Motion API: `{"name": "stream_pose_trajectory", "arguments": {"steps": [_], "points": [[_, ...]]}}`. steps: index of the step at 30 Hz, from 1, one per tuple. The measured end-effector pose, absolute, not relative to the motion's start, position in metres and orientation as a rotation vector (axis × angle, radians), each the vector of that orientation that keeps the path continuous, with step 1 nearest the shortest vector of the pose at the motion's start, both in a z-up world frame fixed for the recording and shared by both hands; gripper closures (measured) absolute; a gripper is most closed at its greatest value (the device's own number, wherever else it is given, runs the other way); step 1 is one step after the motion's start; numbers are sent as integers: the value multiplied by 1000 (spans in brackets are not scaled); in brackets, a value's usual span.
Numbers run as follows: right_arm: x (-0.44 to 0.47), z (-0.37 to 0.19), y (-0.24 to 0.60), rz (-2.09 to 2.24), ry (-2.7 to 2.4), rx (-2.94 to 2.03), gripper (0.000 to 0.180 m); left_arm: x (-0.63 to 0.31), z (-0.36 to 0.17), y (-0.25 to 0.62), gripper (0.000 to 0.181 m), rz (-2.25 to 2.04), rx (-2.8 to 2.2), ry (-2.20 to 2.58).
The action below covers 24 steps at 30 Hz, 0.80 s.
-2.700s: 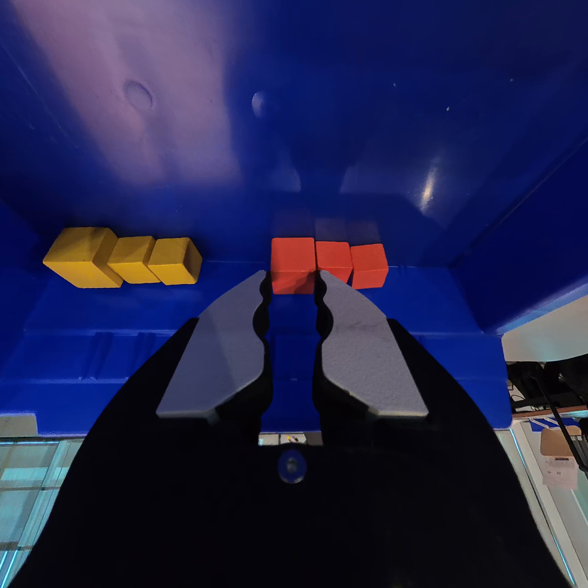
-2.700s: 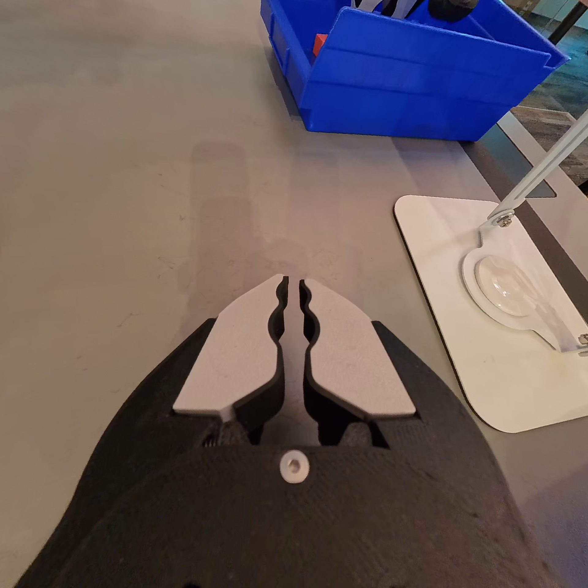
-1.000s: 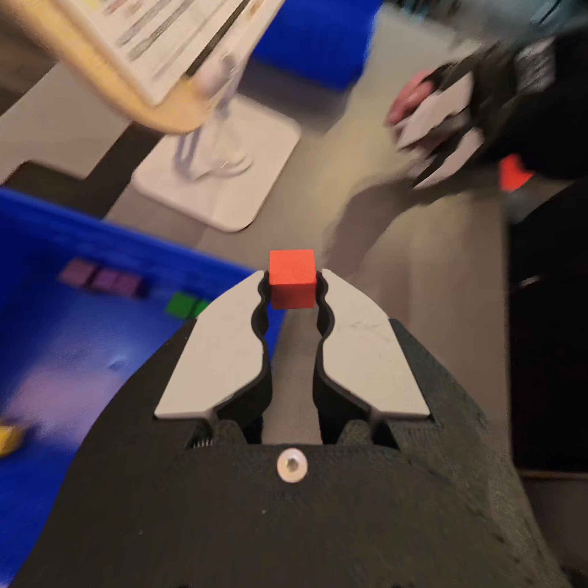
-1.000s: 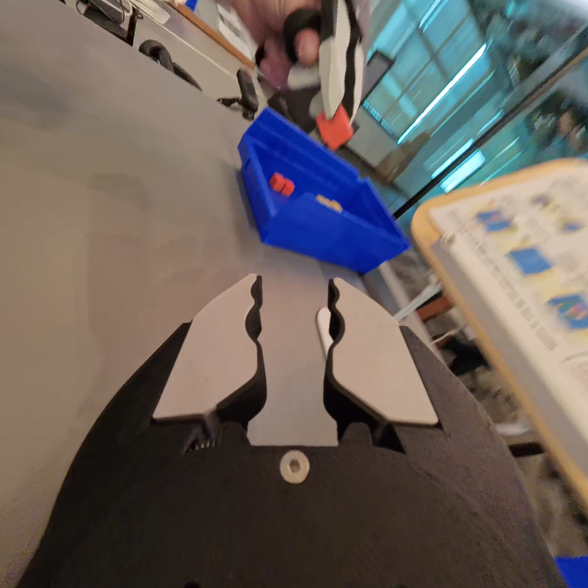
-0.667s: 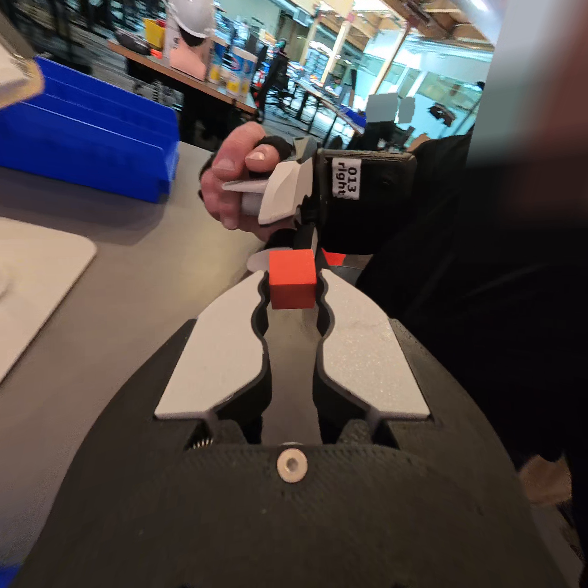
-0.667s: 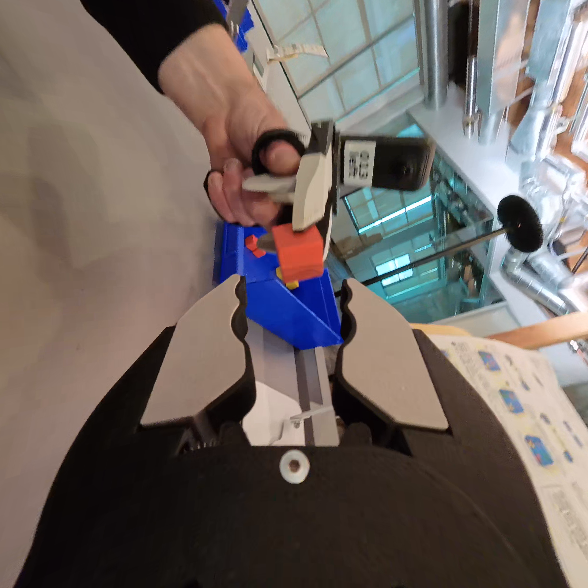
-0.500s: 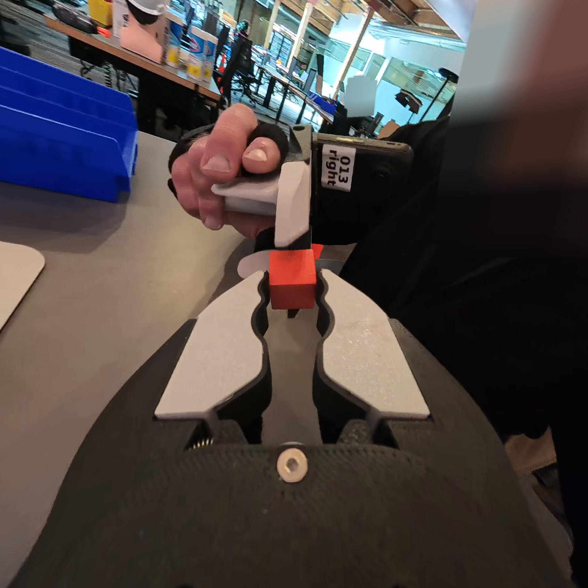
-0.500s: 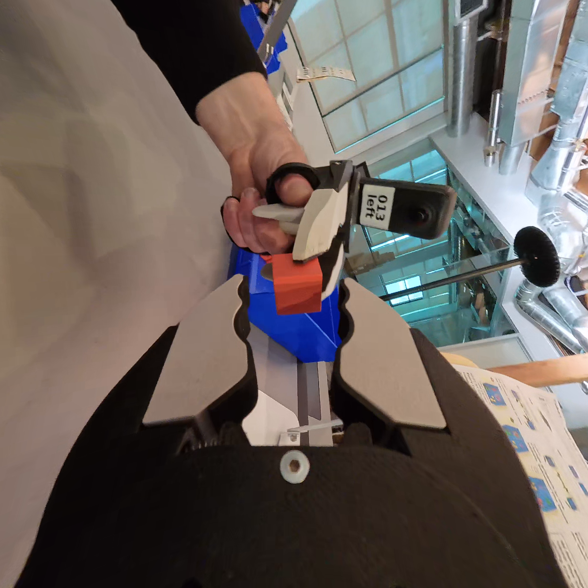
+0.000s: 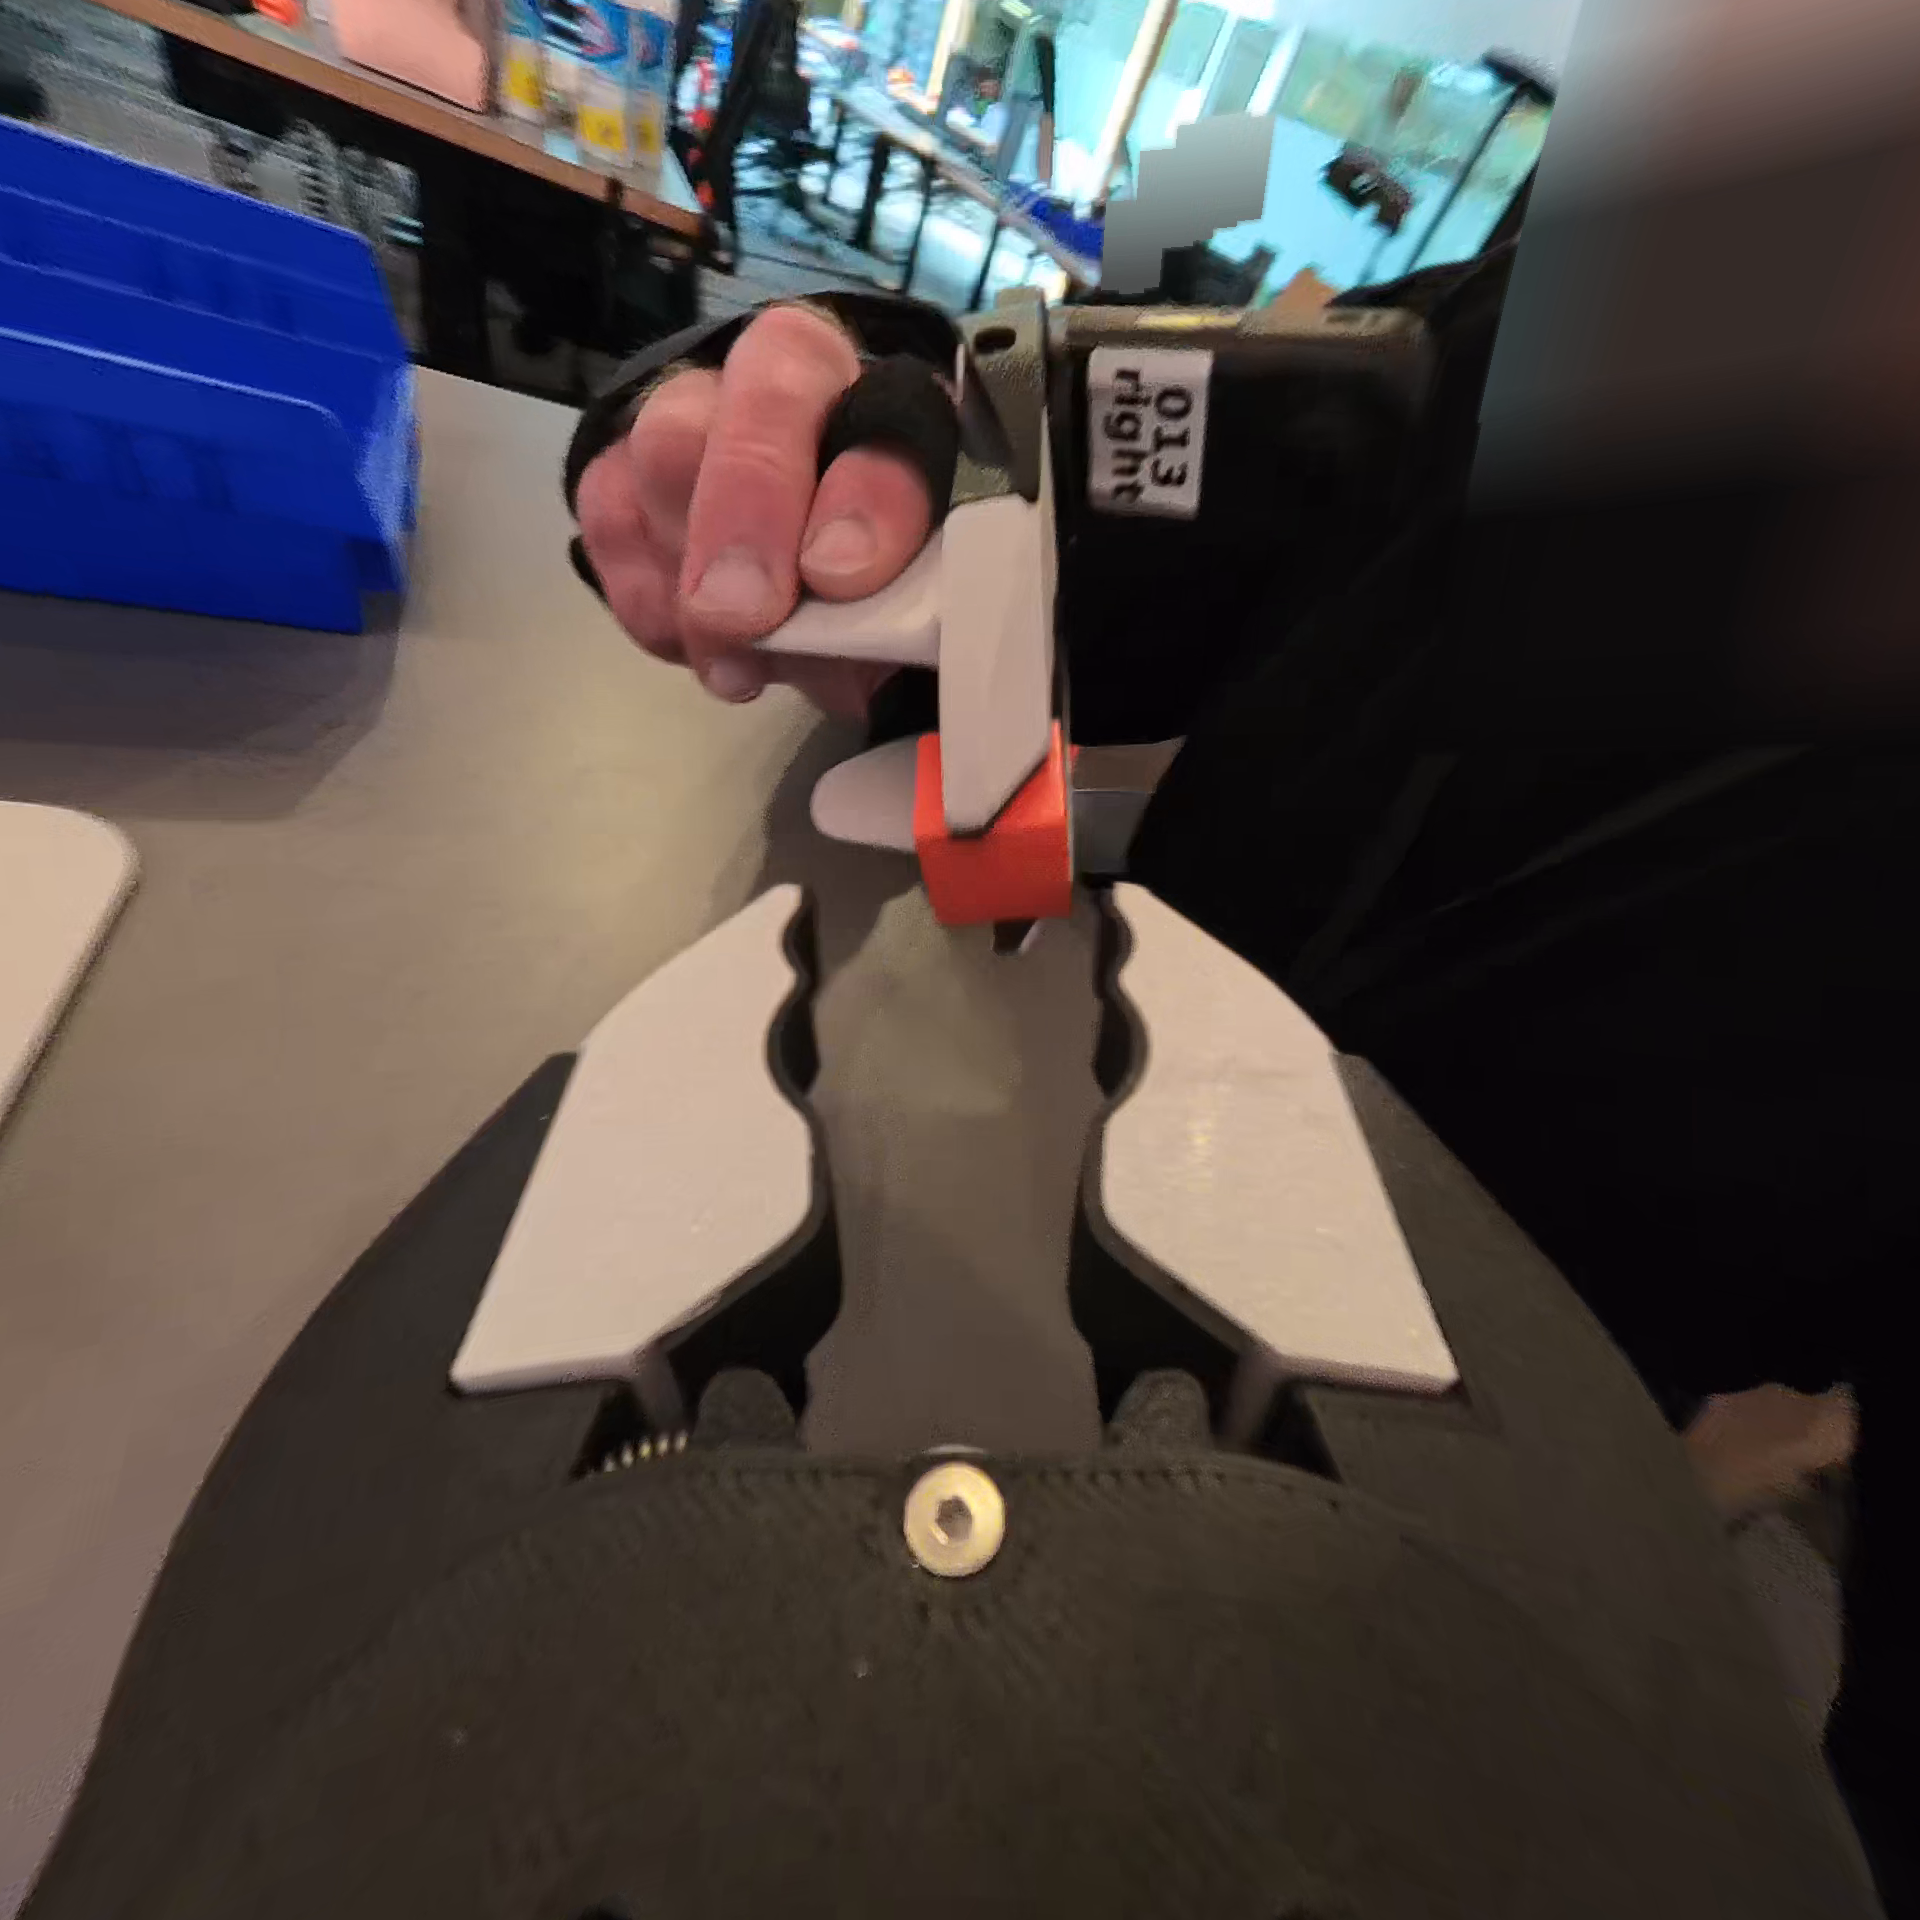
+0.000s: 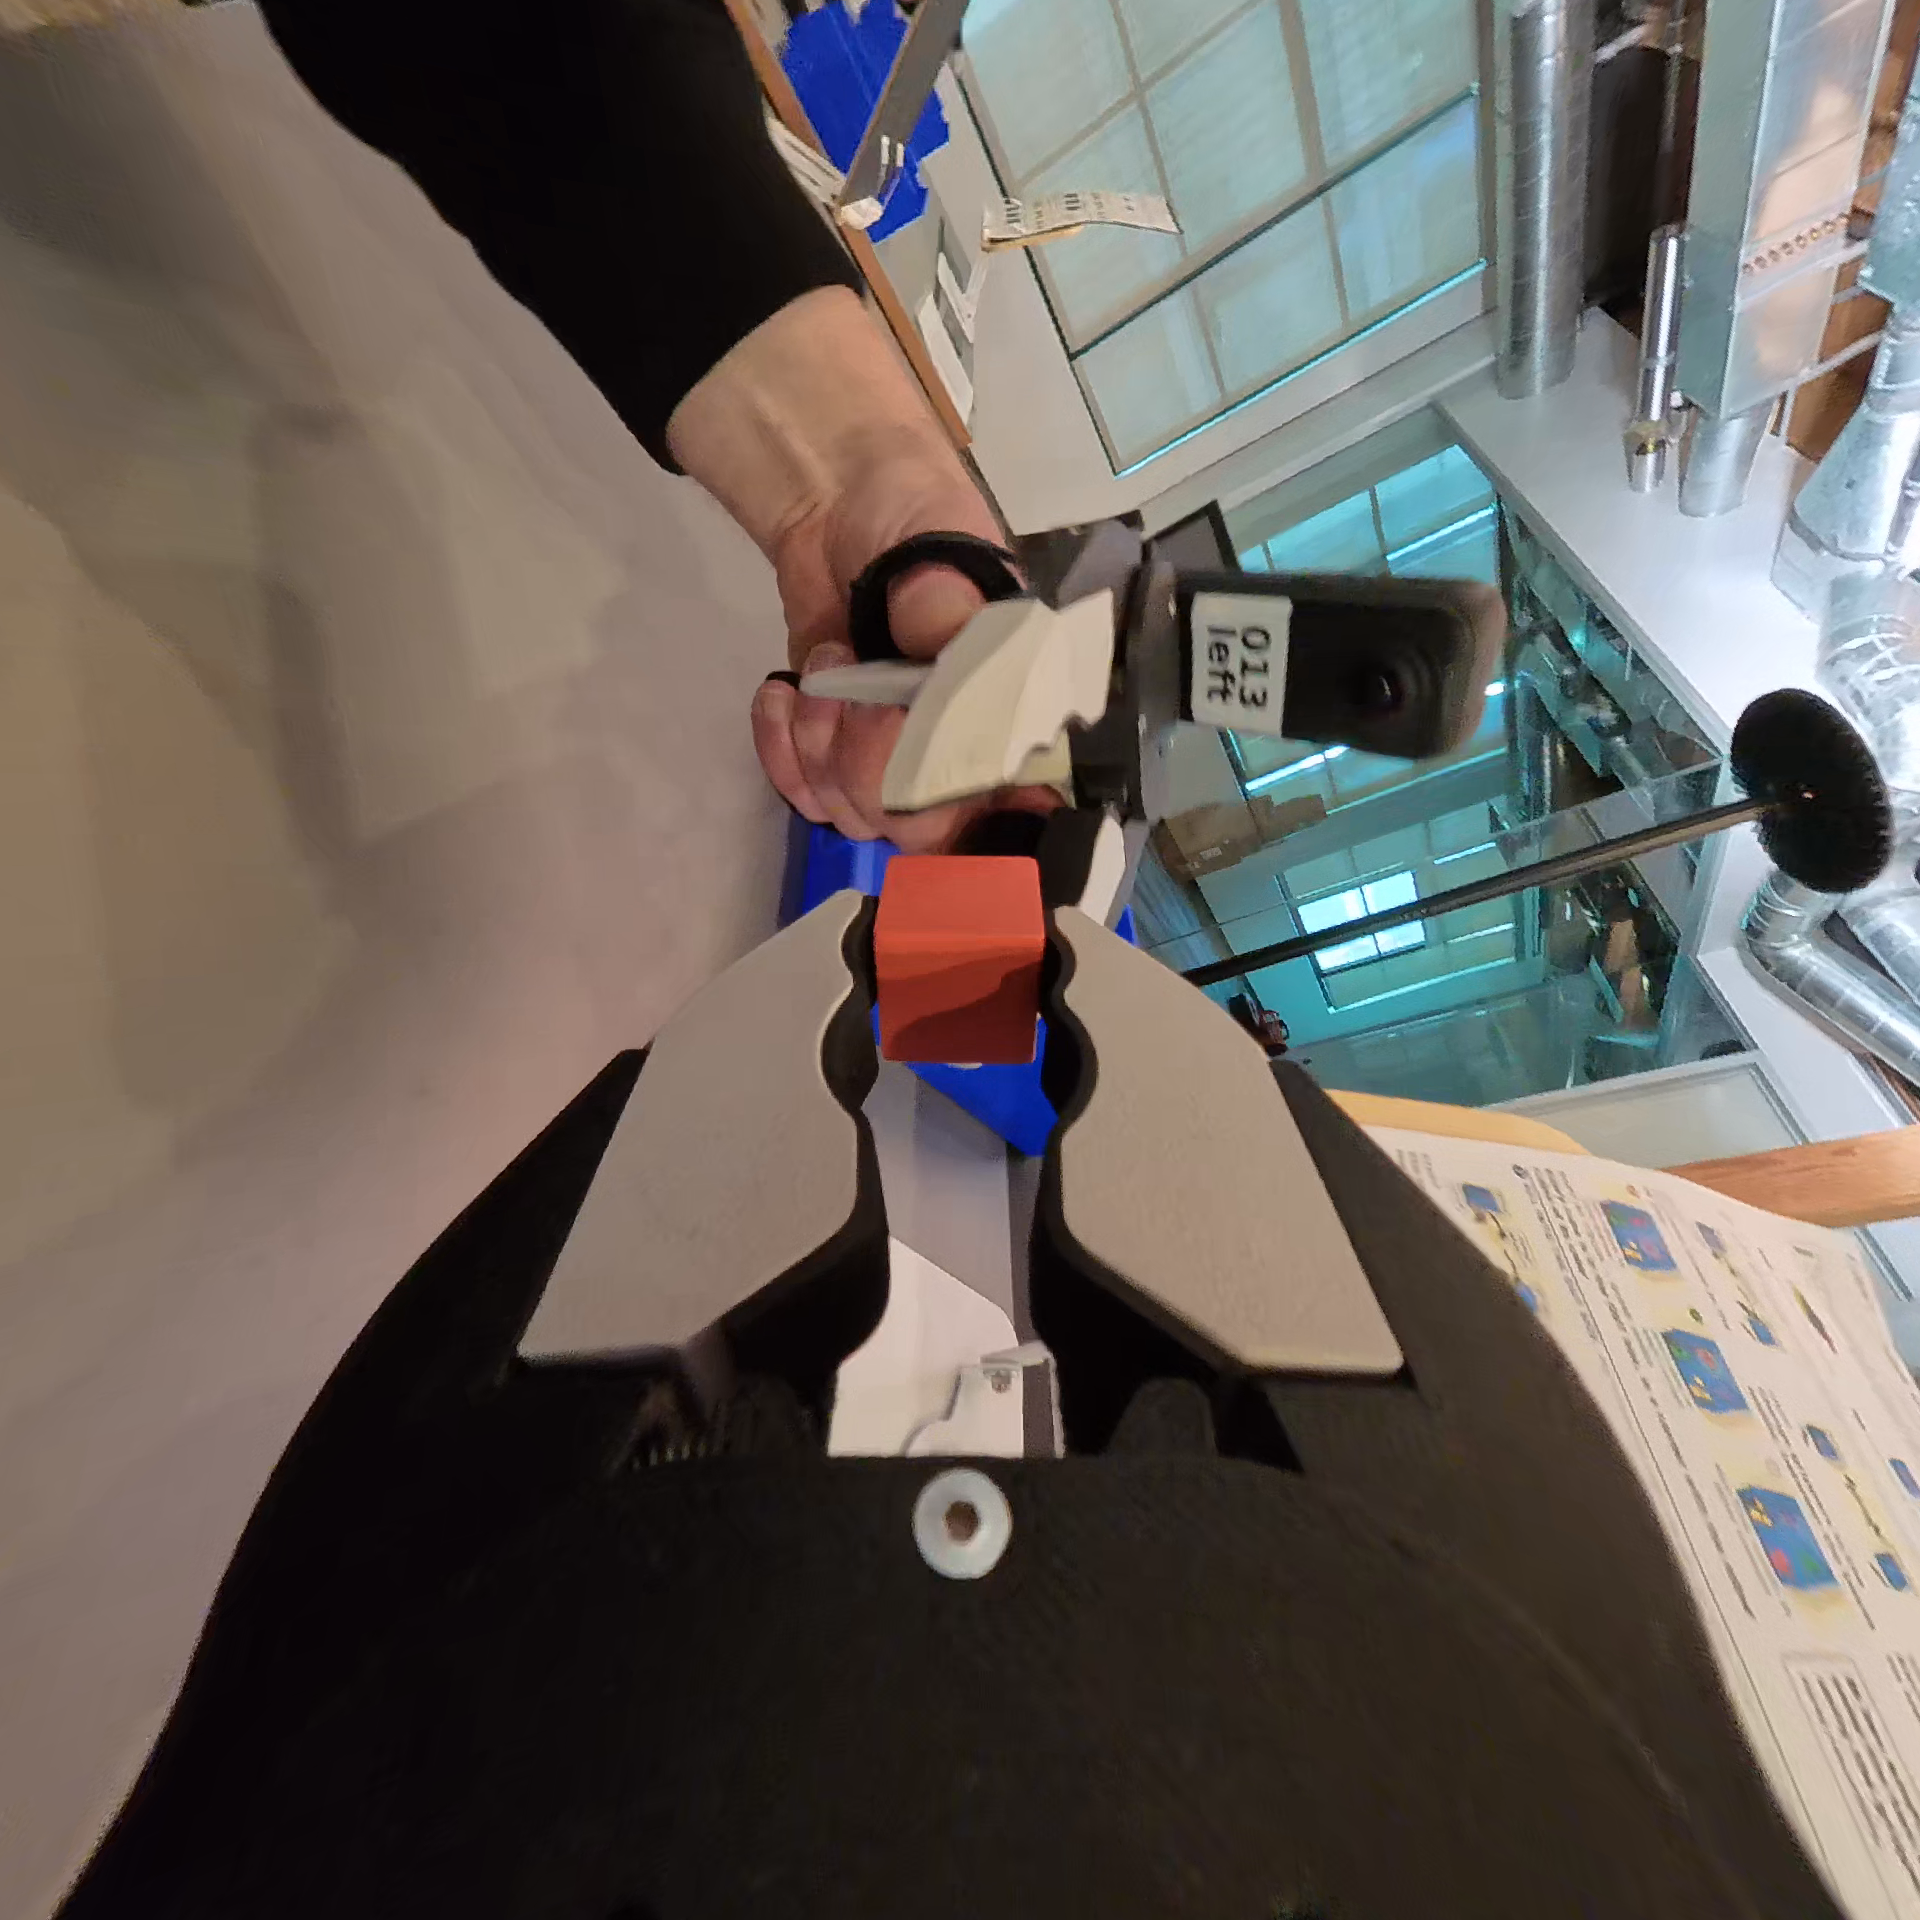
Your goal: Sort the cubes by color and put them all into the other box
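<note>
Right gripper (image 10: pixel 958 961): jaws pinching red cube (image 10: pixel 958 971) at the tips, cube held up in air above grey table (image 10: pixel 312 727). Left gripper (image 9: pixel 951 914): jaws spread, nothing btwn them; the cube (image 9: pixel 997 842) sits just past its tips, clamped in the right gripper's fingers (image 9: pixel 992 686). Beyond cube in right wrist view, a blue box (image 10: pixel 982 1091) on the table, mostly hidden. In left wrist view another blue box (image 9: pixel 197 436) at far left edge of table.

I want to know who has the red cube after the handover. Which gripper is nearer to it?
Right. The right gripper has its jaws shut on the red cube. The left gripper is open, with the cube just beyond its fingertips.
</note>
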State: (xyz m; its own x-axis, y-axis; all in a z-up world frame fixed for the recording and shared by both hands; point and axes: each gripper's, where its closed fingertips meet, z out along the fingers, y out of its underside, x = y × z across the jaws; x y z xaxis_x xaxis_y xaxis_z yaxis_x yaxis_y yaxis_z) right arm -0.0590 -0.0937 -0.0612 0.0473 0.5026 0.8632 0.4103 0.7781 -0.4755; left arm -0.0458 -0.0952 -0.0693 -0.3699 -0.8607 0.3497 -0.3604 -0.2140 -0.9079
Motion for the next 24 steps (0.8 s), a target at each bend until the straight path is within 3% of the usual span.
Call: {"name": "stream_pose_trajectory", "arguments": {"steps": [2,6,12,16,24], "points": [[-46,-52,-90,62,-1541,-771,151,-52,-65,-84,129,-1479,-1434,1634],[3,-30,-60,-37,-1448,-868,151,-78,-33,-45,181,-1148,-1348,1565],[135,-1,29,-239,-1222,-1218,151,-118,21,13,181,-738,-1250,1361],[226,-1,88,-303,-1026,-1506,150,-128,49,22,181,-739,-1171,1275],[342,-88,159,-222,-768,-2050,151,-131,49,46,181,-548,-1246,1267]]}}
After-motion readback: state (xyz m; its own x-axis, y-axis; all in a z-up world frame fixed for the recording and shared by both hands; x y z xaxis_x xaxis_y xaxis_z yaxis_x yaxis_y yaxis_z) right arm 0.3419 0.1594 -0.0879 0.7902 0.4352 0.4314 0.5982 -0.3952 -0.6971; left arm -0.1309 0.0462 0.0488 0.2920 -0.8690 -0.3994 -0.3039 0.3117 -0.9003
